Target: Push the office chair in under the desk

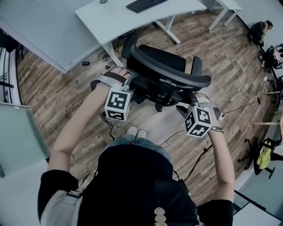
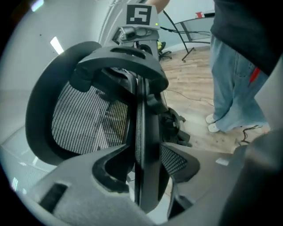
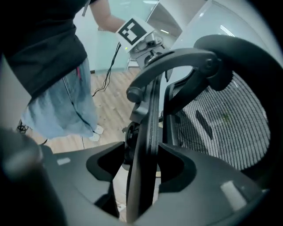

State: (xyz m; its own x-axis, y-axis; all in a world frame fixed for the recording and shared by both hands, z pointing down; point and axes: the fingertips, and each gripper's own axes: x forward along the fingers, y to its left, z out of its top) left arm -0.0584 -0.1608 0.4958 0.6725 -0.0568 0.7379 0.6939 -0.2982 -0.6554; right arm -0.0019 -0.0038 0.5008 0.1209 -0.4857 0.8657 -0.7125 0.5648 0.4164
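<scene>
Nearest, the person's shoes (image 1: 136, 131) are standing on the wood floor (image 1: 57, 84) right behind the office chair (image 1: 161, 58), and both arms are reaching forward to the ends of its backrest (image 1: 172, 75). The left gripper (image 2: 148, 154) is straddling the backrest's rim with its jaws spread; one pad looks to be touching the rim and the other is standing just off it, so it is not clamping. The right gripper (image 3: 143, 150) is doing the same at the other end, with the rim sitting between wide-open jaws and a gap on each side. Beyond them the seat is facing the desk (image 1: 119, 20), close to its near edge but not yet under it, and a keyboard (image 1: 146, 4) is lying toward the far edge. The push looks to be just beginning. Doing it well probably means closing on the rim or bracing firmly against it, then driving both ends evenly so the chair is rolling straight rather than swivelling. It also means steering between the desk legs and watching the armrests at the desktop's edge, while minding the cable (image 1: 170, 137) trailing near the base.
</scene>
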